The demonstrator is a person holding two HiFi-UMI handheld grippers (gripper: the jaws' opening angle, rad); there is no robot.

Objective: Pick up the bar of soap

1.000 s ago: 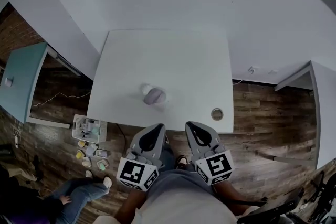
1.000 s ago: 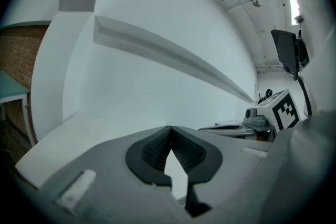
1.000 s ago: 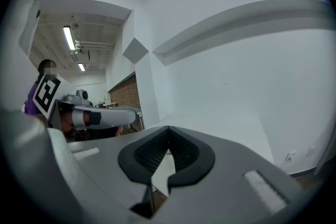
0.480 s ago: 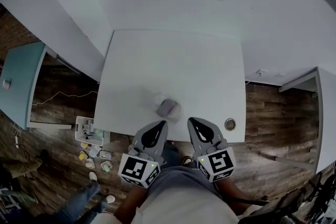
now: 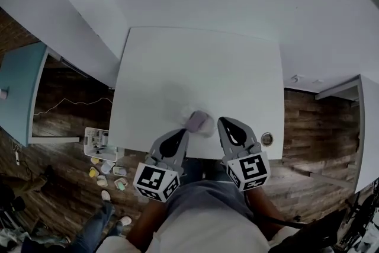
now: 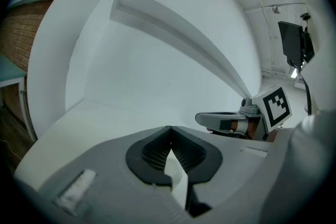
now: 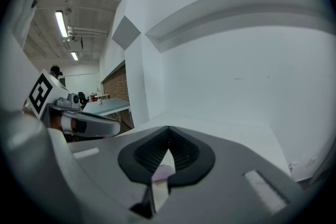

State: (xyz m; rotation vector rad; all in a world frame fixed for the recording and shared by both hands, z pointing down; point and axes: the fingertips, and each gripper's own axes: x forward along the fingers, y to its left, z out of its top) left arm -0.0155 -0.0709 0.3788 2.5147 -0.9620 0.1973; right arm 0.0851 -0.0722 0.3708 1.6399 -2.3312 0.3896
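While the bar of soap (image 5: pixel 197 121) lies untouched close to the near edge of the white table (image 5: pixel 195 62), at about 6 o'clock on the tabletop in the head view, the step in hand is judged to be the approach.

The left gripper (image 5: pixel 180 133) is seen with its jaws pressed fully together and nothing between them. The right gripper (image 5: pixel 224 122) is likewise closed and empty. In the right gripper view a lavender patch of the soap (image 7: pixel 163 170) is glimpsed through the slit below the meeting tips, beyond the jaws and not gripped. From the right tips the bar is found at roughly 9 o'clock, just beside them. From the left tips it is found at about 1 o'clock, near.

One gripper is best chosen for the pick, and the right is judged the better placed. Its jaws need to be opened wide before it is brought down, so that the bar is straddled and not pushed. Because the bar looks rounded and is probably slick, it is best taken across its narrower sides, centred on the pads, and squeezed gently. Any nudge toward 6 o'clock is to be avoided, since the table edge is close. The left gripper is best kept clear.
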